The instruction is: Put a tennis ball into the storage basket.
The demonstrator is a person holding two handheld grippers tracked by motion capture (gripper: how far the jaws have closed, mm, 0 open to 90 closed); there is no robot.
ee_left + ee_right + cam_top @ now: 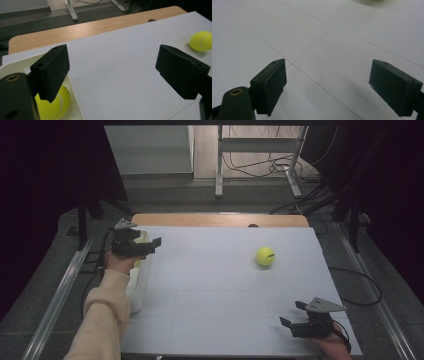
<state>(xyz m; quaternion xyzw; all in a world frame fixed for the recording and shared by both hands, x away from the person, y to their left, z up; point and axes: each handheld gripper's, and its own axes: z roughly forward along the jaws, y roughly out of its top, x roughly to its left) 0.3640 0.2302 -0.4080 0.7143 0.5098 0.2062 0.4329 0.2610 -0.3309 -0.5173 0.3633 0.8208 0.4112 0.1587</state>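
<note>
Lone tennis ball [265, 256] mid-table, unobstructed.

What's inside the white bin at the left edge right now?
Inside the white bin, one yellow tennis ball lies on its floor, seen in the left gripper view. The left gripper, jaws open and empty, covers part of the interior, so more balls could be hidden.

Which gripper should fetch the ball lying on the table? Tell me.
Probably the right gripper: open, empty, and somewhat nearer the ball. The left gripper, also open, hangs over the bin across the table.
</note>
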